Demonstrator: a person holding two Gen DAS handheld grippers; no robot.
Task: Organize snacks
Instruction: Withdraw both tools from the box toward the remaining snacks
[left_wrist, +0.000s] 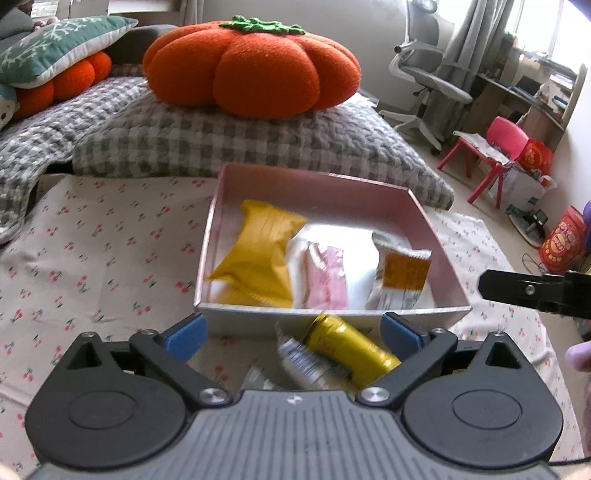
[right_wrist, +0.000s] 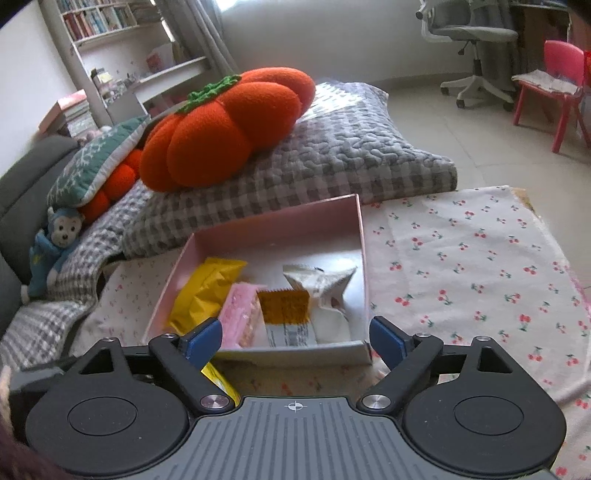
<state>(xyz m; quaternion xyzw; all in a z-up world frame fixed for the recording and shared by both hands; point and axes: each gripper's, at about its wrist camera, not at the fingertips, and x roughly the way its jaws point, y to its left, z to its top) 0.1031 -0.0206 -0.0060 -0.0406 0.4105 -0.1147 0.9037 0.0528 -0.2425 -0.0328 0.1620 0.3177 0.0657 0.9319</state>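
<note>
Mid-sorting, by the look of things: pink box (left_wrist: 436, 236) on the cherry-print cloth (left_wrist: 92, 258), toward the cloth's far edge beside the grey checked cushion (left_wrist: 221, 136), already holding a yellow packet (left_wrist: 258, 254) along its left wall, a pink wafer pack (left_wrist: 327, 277) at the middle, and a white-and-orange packet (left_wrist: 400, 277) toward the right. Seen from the right wrist, one more white wrapper (right_wrist: 325, 288) behind the orange one, near the right wall. Still outside, against the box's near wall on the cloth: a gold-wrapped snack (left_wrist: 351, 347) lying across a clear-and-white wrapper (left_wrist: 306, 363). Left gripper (left_wrist: 293, 328) spread wide, nothing between the pads, gold snack just below and between them but not pinched. Right gripper (right_wrist: 295, 338) likewise wide open and empty, poised over the box's near right corner; a yellow sliver (right_wrist: 218, 380) under its left finger, too hidden to name. Next, probably: lower the left claw over the gold snack, close across its narrow width without snagging the wrapper underneath, lift over the near wall, drop into the free space at the back of the box.
</note>
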